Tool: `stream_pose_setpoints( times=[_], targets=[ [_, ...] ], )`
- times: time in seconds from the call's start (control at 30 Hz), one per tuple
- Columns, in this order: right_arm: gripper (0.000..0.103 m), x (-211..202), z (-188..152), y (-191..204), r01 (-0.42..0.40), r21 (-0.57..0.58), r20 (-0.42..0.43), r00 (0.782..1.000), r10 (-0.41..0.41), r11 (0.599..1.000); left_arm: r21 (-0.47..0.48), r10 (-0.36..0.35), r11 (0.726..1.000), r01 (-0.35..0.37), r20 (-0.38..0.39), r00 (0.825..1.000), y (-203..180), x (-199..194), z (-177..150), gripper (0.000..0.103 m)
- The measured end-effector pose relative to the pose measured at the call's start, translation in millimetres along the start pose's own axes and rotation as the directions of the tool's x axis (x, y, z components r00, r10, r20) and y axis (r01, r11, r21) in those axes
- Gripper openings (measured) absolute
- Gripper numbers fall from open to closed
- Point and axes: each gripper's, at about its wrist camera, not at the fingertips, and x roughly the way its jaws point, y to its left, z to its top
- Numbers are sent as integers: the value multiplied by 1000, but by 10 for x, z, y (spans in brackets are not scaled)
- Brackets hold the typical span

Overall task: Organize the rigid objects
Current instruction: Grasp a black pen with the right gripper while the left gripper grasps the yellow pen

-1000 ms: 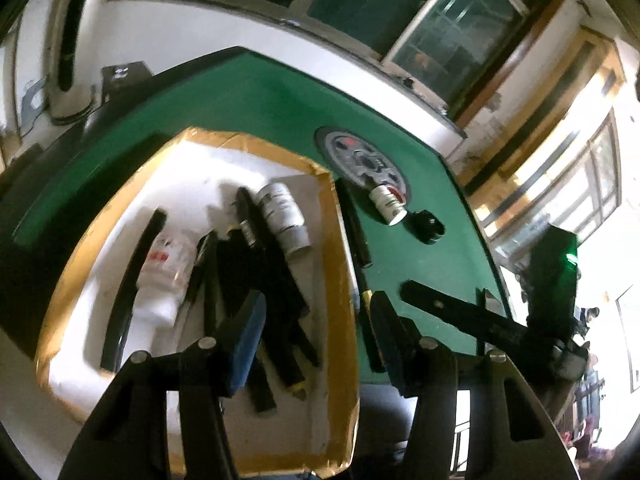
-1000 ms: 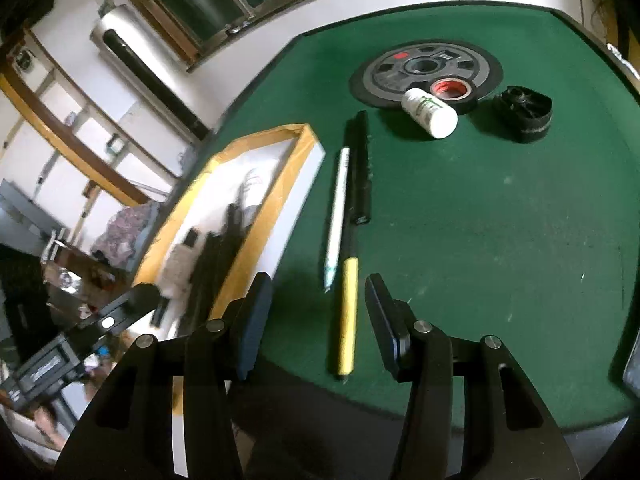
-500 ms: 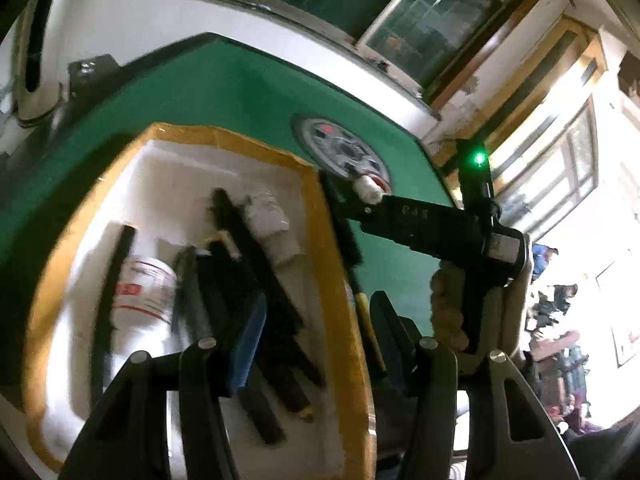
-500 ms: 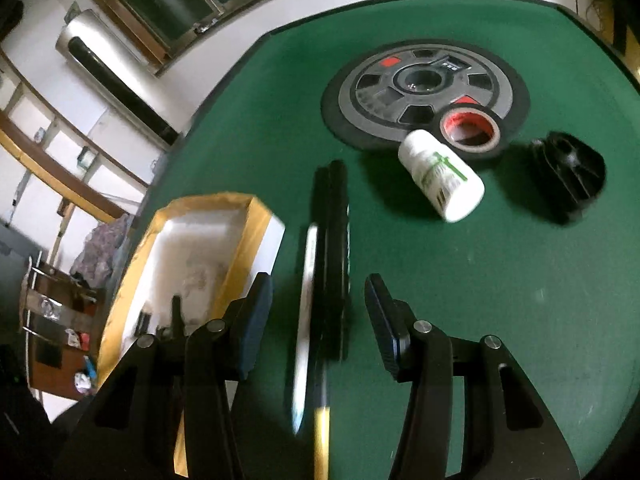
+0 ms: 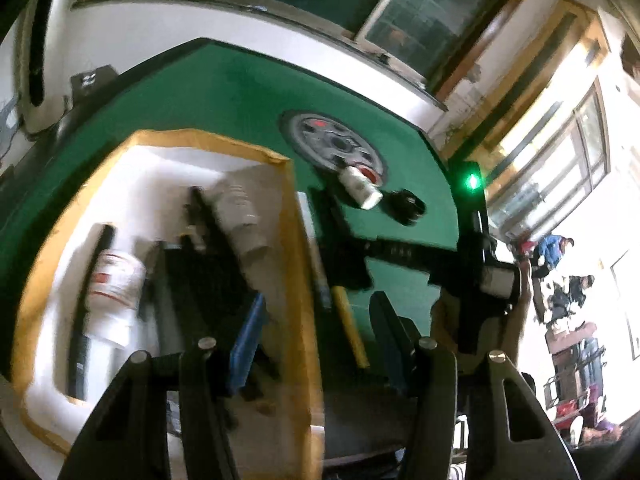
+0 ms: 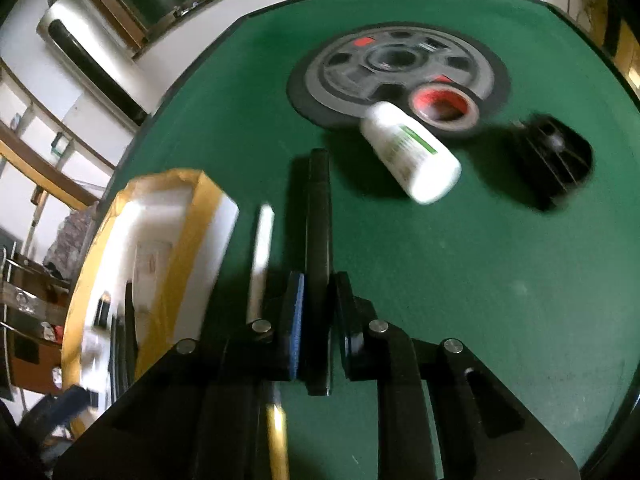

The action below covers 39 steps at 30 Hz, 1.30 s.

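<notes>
Now right hand-held gripper point(image 6: 318, 300) around black pen point(image 6: 319, 216)

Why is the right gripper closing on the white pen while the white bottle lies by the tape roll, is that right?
Not quite: the right wrist view shows the right gripper closing on the black pen, not the white pen beside it. The white bottle does lie by the tape roll.

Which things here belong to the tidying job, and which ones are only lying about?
Belonging to the job:
- long black bar, clamped in the right hand-held gripper, whose jaws have just been closing
- white pen
- yellow pen
- white bottle
- foam tray

Probably just lying about:
- weight plate
- tape roll
- black knob
</notes>
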Motion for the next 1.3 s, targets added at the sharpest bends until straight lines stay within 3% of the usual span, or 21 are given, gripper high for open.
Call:
stream_pose_setpoints(
  times=[0.13,0.3,0.37,0.47,0.53,0.6,0.87,0.93,1.03,1.13,1.3],
  targets=[
    [15,-219,-328,-237,-69,8,-8,998,69,998,21,-58,998,60,-49,997,-322,137,-58,54],
    [14,-458,-697,-479,-122,22,4,993,122,992,51,-22,998,28,-120,993,-605,393,-59,54],
    [14,-514,-796,-570,-144,33,17,989,144,989,87,31,996,-19,-134,991,-684,505,-59,52],
    [15,-553,-905,-694,-191,62,37,981,189,980,92,94,993,-77,-190,977,-678,731,-51,41],
    [15,-562,-938,-727,-210,76,48,977,207,975,106,179,982,-158,-239,954,-671,921,-82,33],
    [15,-572,-964,-736,-222,83,53,974,218,972,125,245,968,-220,-252,936,-629,1031,-104,33],
    [15,-578,-985,-742,-232,79,66,972,227,969,193,345,934,-301,-261,902,-688,1197,-155,27],
    [15,-596,-1007,-745,-232,80,70,971,227,969,225,375,919,-324,-241,895,-725,1220,-146,13],
    [15,-607,-1020,-746,-229,77,72,972,224,970,229,367,921,-316,-232,901,-714,1222,-142,6],
    [15,-602,-1012,-728,-218,77,72,975,212,973,233,338,929,-286,-227,913,-708,1219,-143,6],
    [15,-580,-972,-667,-187,74,75,981,181,980,247,333,928,-280,-211,919,-719,1270,-89,6]
  ],
)
